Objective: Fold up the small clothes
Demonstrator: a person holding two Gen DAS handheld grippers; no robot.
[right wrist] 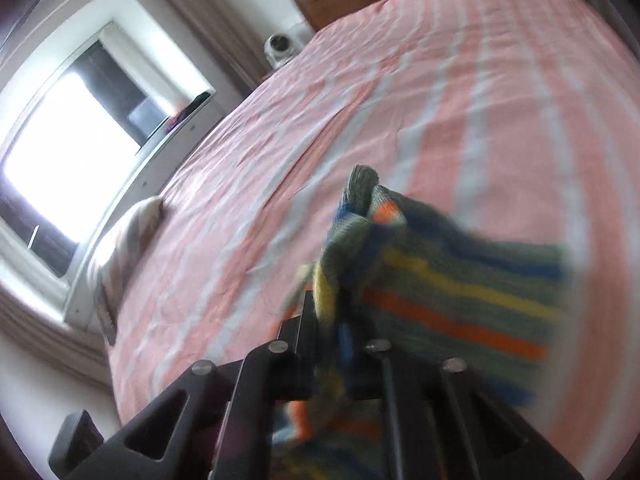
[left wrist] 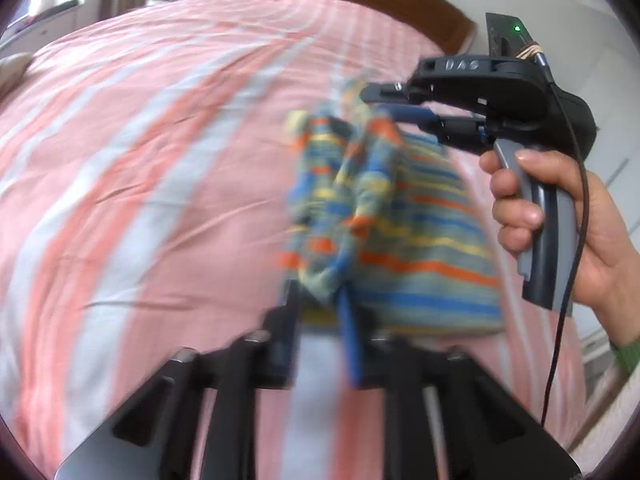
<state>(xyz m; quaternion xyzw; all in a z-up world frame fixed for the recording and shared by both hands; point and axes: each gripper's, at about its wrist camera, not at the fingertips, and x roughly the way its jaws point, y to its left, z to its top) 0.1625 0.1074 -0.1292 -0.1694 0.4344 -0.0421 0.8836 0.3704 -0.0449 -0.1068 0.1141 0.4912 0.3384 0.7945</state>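
Both hand-held grippers – left hand-held gripper point(left wrist: 320, 312), right hand-held gripper point(right wrist: 326, 320) – are clamped on the striped garment point(left wrist: 400, 240); carry its edges level, taut, then lower evenly onto the bed point(left wrist: 140, 140).

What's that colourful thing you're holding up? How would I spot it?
Look at the big bed with the pink and white striped sheet. Above it, between the two black grippers, hangs a small knitted garment. Its orange, blue and yellow stripes on grey-green are unlike anything else there.
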